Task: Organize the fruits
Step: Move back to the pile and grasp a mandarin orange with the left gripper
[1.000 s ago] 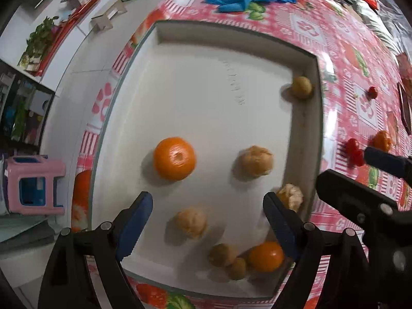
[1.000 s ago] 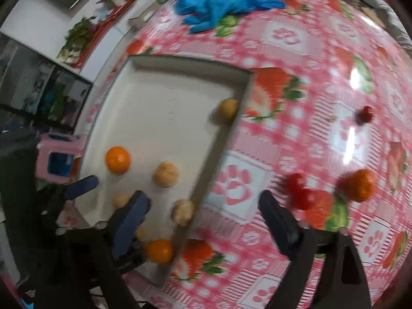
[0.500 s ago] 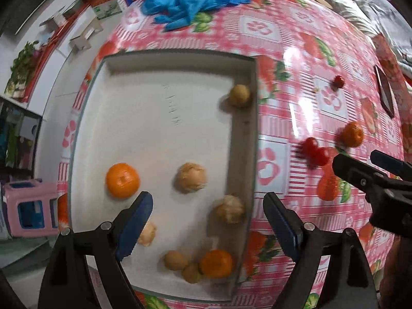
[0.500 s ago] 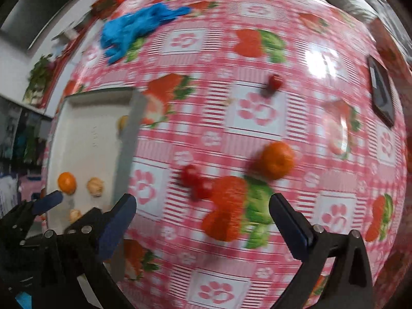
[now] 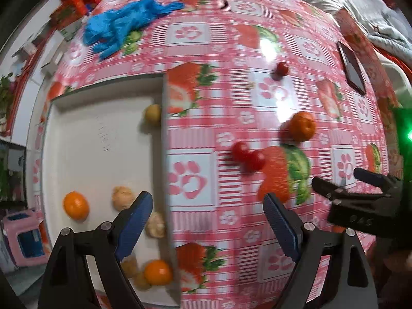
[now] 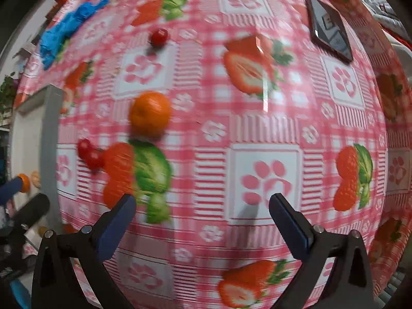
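Orange [image 6: 149, 113] loose on cloth [image 6: 257, 134], beside cherry tomatoes [image 6: 90, 154] — right claw [image 6: 202, 221] wide, empty; left claw [image 5: 207, 225] wide, empty, straddling tray [image 5: 164, 134] wall.

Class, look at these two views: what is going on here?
A person with two handheld grippers is sorting fruit into a white tray. Several pieces already lie in it. An orange and three red fruits, a pair and a single, remain on the tablecloth. The left gripper and right gripper are both open and empty above the cloth.
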The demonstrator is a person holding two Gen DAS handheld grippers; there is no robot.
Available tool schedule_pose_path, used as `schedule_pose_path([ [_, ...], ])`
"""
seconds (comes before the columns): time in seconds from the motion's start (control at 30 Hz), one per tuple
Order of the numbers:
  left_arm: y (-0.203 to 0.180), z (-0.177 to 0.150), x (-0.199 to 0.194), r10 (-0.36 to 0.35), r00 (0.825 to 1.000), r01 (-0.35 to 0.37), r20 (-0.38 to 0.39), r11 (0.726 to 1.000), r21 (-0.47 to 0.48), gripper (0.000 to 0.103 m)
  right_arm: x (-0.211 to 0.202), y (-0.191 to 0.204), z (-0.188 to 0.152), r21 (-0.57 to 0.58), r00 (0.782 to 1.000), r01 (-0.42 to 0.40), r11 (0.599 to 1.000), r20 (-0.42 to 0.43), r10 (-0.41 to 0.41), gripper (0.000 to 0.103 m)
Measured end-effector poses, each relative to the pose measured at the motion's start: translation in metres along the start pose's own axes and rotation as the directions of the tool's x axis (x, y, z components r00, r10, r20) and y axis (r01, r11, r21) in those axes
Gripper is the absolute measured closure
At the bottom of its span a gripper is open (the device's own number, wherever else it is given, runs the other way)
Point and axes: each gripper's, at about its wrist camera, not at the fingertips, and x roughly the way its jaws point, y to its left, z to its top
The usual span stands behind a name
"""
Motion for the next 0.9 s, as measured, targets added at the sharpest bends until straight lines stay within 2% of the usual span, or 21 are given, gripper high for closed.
schedule_pose_path([
  [0.17,-0.020,0.009,0.010,-0.007,1.000,0.007,-0.019,1.000,0.021,0.015,0.015,-0.024,-0.014,-0.009,0.998,0.047,0.999,-0.044,-0.047,0.000],
  [0.27,-0.028,0.015,0.015,-0.013,1.000,0.014,-0.026,1.000,0.027,0.015,0.017,-0.035,-0.022,-0.032,0.996,0.082,0.996,-0.038,-0.083,0.000],
  [0.6,-0.072,0.050,0.025,-0.071,0.997,0.073,-0.030,0.994,0.087,0.015,0.017,-0.042,-0.029,-0.086,0.997,0.079,0.993,-0.019,-0.081,0.000],
  [0.8,-0.107,0.072,0.045,-0.064,0.998,0.065,-0.016,0.991,0.113,0.015,0.016,-0.061,-0.043,-0.067,0.997,0.075,0.995,-0.011,-0.075,0.000],
  [0.9,-0.117,0.079,0.059,-0.067,0.997,0.070,-0.038,0.992,0.105,0.034,0.014,-0.065,-0.045,-0.076,0.997,0.074,0.994,-0.011,-0.075,0.000],
])
